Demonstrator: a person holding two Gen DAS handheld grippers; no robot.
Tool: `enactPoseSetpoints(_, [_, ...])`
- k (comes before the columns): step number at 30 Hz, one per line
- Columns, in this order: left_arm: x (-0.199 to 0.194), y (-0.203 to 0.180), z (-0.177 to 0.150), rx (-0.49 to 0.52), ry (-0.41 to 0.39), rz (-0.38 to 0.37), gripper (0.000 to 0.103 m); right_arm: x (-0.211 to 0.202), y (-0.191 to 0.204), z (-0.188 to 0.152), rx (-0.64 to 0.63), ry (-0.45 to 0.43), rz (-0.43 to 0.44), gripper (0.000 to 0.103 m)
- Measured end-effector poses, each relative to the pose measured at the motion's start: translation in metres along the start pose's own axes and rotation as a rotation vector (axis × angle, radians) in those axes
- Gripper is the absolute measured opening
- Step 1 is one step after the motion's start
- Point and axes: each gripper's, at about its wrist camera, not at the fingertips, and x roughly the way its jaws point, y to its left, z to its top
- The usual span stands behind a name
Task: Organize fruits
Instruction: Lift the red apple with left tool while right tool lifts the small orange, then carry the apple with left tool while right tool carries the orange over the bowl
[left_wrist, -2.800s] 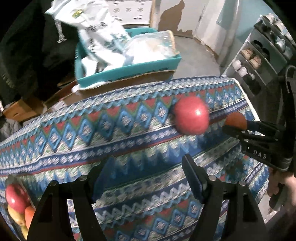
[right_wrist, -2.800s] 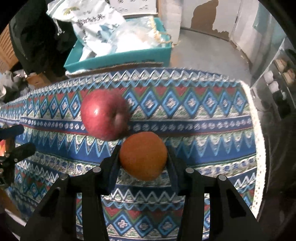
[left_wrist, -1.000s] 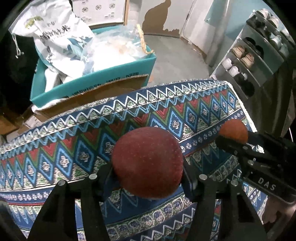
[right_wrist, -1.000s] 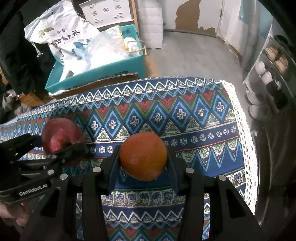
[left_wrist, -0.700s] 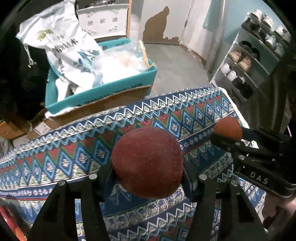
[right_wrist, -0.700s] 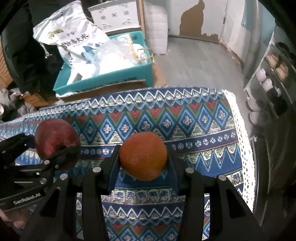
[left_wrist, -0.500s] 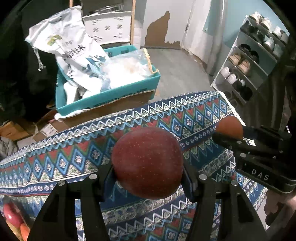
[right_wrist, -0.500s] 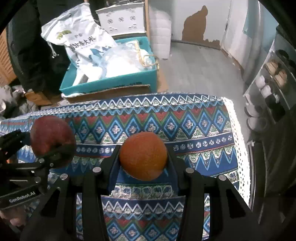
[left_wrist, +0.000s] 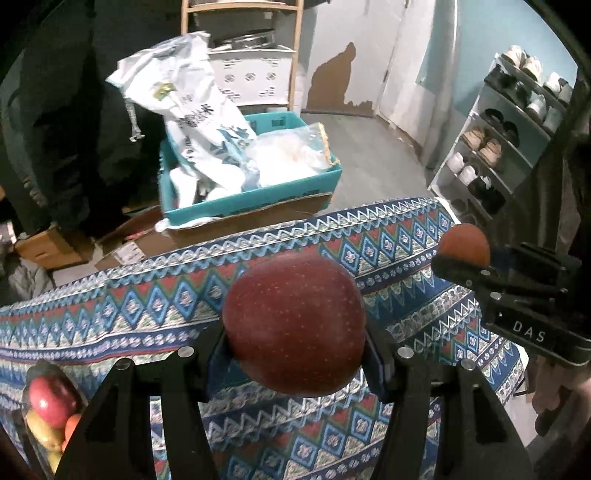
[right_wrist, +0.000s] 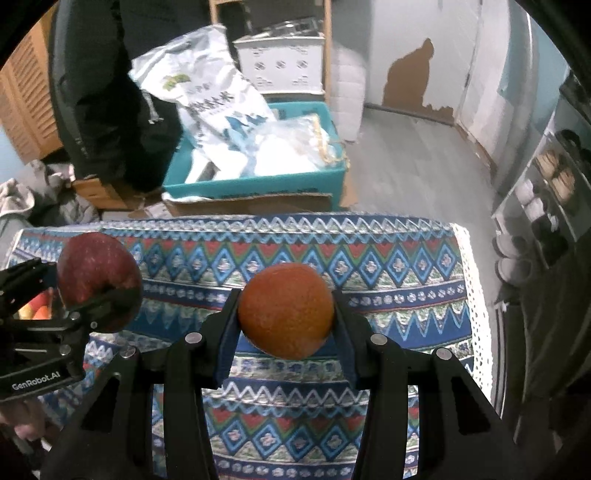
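Carrying both fruits above the patterned bench, the left tool clamps the red apple and the right tool the orange; next, likely, a swing toward the fruit pile at eight o'clock.

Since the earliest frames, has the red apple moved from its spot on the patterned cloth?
Yes. The red apple has left the patterned cloth and is now clamped in the left gripper, raised above it, nearer the camera.
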Motion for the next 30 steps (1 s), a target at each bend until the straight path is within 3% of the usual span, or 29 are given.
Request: enactPoseSetpoints(30, [-0.111, 0.122, -0.076, -0.157, -0.060, 0.125, 0.062, -0.036, 0.153, 0.005, -0.206, -0.035, 0.216, 0.045])
